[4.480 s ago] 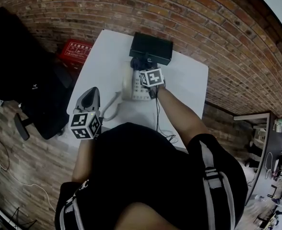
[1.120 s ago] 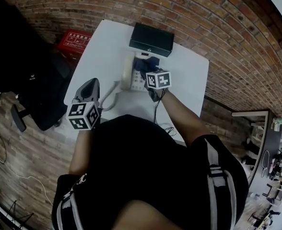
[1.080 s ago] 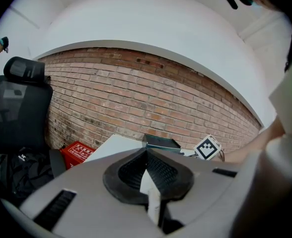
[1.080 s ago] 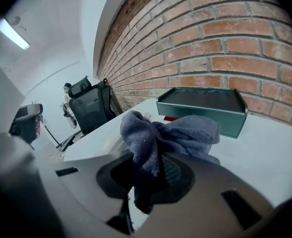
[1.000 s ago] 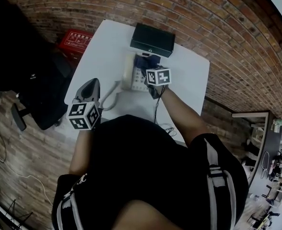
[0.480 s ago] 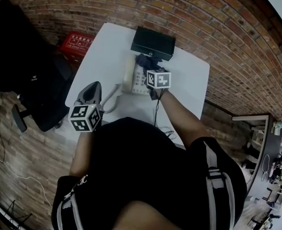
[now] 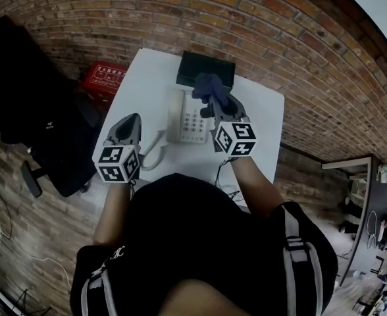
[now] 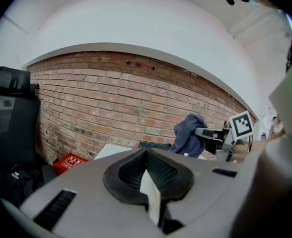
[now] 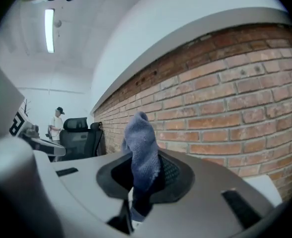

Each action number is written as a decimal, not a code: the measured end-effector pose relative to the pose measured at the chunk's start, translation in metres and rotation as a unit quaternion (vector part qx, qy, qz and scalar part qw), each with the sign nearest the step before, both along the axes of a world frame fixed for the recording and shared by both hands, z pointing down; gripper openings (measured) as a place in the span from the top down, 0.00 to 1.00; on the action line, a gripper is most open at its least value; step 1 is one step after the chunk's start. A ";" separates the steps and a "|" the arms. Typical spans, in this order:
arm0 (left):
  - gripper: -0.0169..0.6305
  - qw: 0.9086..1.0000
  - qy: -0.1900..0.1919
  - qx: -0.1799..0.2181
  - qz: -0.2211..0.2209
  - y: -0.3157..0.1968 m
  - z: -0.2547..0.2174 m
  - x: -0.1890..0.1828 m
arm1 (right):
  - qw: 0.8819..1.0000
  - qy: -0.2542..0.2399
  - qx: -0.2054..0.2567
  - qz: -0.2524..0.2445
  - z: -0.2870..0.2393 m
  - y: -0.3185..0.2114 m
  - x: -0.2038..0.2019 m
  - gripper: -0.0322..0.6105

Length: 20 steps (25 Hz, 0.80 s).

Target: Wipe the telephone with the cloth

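Two grippers lie nearest us in the head view: our left gripper (image 7: pixel 131 120), left of centre, has its jaws pressed together with nothing between them, and our right gripper (image 7: pixel 213 101), right of centre, pinches the blue cloth (image 7: pixel 208 84), held in the air clear of the telephone (image 7: pixel 189 118). That white telephone lies mid-frame on the white table (image 7: pixel 147 71), its cord curling toward lower left. Farther off, top centre, a black box (image 7: pixel 203 68) stands near the table's far edge.
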<state>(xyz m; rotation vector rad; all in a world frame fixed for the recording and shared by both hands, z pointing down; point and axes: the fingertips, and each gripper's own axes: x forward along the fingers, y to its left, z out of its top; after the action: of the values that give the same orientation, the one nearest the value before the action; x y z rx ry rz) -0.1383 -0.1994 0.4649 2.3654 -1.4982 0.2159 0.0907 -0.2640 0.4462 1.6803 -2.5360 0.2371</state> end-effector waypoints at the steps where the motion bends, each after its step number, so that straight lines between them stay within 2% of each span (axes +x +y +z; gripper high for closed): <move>1: 0.98 1.000 0.000 0.007 0.004 -0.004 -0.006 0.003 | 1.000 -0.005 0.017 0.008 -0.012 0.005 0.006 0.89; 4: 0.98 1.000 -0.005 0.025 0.016 -0.012 -0.019 0.014 | 0.998 -0.013 0.045 0.030 -0.033 0.022 0.022 0.89; 8: 0.98 0.999 -0.005 0.025 0.031 -0.016 -0.018 0.025 | 0.997 0.002 0.070 0.032 -0.043 0.042 0.026 0.89; 14: 0.98 0.999 -0.004 0.019 0.032 -0.014 -0.014 0.027 | 0.998 -0.019 0.054 0.030 -0.035 0.052 0.026 0.89; 20: 0.98 0.999 -0.005 0.022 0.025 -0.011 -0.015 0.022 | 0.998 -0.017 0.052 0.029 -0.032 0.052 0.028 0.89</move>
<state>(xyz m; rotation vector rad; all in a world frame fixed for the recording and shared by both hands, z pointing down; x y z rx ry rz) -0.1163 -0.2107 0.4495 2.4418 -1.4643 0.2101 0.1187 -0.2121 0.4144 1.8043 -2.5675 0.1421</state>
